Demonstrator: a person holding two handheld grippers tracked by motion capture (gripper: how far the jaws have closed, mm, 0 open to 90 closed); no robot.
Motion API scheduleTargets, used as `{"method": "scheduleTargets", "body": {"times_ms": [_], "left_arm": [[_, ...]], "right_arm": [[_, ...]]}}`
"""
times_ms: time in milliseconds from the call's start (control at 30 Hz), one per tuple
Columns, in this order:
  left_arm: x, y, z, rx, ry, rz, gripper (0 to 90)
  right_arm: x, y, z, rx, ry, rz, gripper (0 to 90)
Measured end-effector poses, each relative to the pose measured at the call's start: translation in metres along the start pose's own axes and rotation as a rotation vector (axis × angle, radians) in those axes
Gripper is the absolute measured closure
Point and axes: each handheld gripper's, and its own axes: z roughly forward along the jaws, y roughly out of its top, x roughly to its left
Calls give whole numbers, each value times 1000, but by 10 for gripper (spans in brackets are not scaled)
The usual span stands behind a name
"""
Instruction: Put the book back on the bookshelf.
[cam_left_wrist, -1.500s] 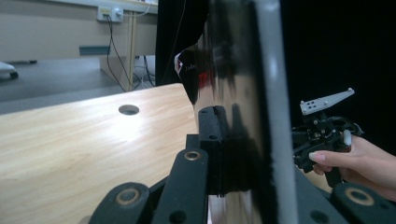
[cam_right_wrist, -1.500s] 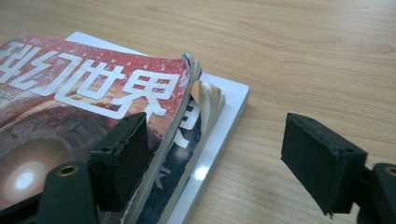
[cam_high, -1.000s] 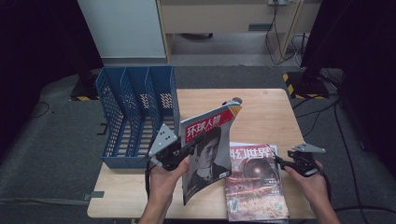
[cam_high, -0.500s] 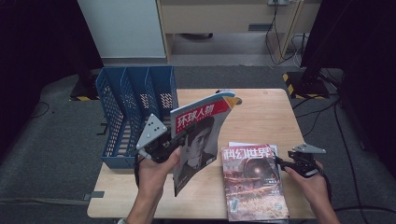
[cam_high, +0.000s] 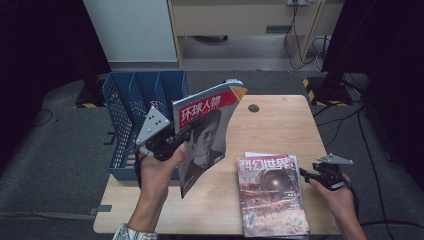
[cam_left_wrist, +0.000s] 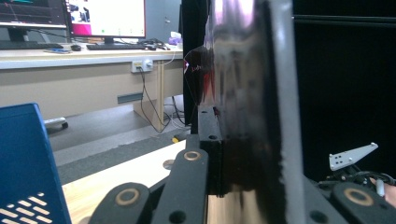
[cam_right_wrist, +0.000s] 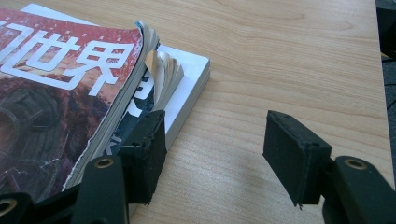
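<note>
Now the left gripper (cam_high: 175, 142) fingers pinch a magazine (cam_high: 205, 132), tilted up off the surface (cam_high: 280, 120). The right gripper (cam_right_wrist: 212, 154) fingers are spread, one touching the book pile (cam_right_wrist: 70, 79) beside them.

The magazine (cam_high: 202, 135) clamped in my left gripper (cam_high: 172, 142) has a glossy paper cover that throws back glare. The stack of magazines (cam_high: 270, 192) is paper too, its curled page edges matt. My right gripper (cam_right_wrist: 212, 158) has matt black pads (cam_right_wrist: 292, 156), rough and frayed. The table (cam_high: 280, 125) is smooth pale wood, the file rack (cam_high: 132, 107) perforated blue plastic
</note>
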Motion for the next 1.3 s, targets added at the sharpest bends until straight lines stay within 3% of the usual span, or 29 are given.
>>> {"method": "scheduleTargets", "body": {"times_ms": [500, 1300], "left_arm": [[10, 3, -6, -11, 27, 8, 868], [37, 4, -45, -60, 109, -8, 868]], "right_arm": [[1, -1, 1, 15, -5, -9, 388], [0, -2, 1, 15, -15, -18, 387]]}}
